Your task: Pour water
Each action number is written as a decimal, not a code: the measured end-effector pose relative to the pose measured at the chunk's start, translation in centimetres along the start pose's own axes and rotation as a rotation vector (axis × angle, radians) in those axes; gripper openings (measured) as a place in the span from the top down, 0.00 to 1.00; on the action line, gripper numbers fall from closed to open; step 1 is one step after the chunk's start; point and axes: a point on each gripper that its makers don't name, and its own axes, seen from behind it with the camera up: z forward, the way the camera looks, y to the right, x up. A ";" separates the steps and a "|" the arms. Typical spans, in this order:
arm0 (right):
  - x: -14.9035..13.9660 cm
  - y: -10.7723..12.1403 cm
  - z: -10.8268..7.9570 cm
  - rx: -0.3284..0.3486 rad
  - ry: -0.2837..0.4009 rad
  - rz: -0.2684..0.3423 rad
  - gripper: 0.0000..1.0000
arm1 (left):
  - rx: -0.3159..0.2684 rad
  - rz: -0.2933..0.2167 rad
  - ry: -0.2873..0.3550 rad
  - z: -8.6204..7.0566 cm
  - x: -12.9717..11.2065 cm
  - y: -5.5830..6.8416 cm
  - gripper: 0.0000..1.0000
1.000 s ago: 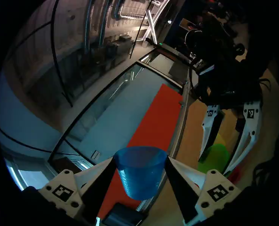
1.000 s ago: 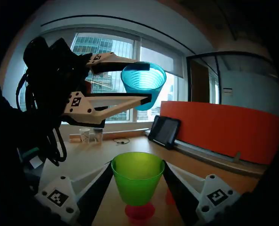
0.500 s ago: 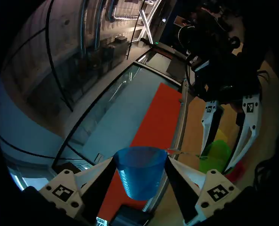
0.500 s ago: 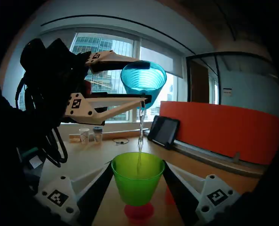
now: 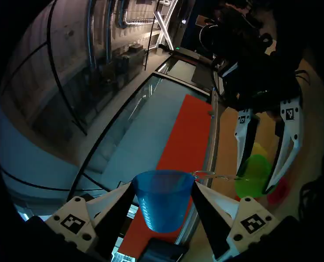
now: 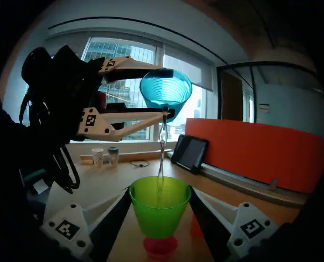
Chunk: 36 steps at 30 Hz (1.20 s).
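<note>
Tipped left gripper (image 5: 162, 187), jaws clamping blue cup (image 5: 163, 207), pours water (image 6: 162, 144) into green cup (image 6: 160, 212) clamped in right gripper (image 6: 160, 190).

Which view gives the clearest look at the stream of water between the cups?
The right gripper view: the water stream falls full length from the blue cup into the green cup, seen side-on. The left gripper view catches a thin, faint arc off the blue cup's rim.

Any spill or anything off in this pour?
Nothing stands out. The blue cup, tilted in the left gripper, sends a thin water stream into the green cup, held upright by the right gripper. I see no water on the table.
</note>
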 end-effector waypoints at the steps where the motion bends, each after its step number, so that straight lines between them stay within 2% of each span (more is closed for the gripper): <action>1: 0.0 0.0 0.0 0.000 0.001 0.000 0.07 | 0.001 0.005 0.000 0.0 0.0 -0.1 0.12; 21: 0.4 -0.1 0.1 -0.003 0.014 -0.001 0.08 | 0.021 0.099 0.004 -0.2 0.8 -0.8 0.12; 36: 0.5 -0.1 0.4 -0.001 0.018 -0.002 0.08 | 0.021 0.178 0.007 -0.2 1.3 -0.8 0.12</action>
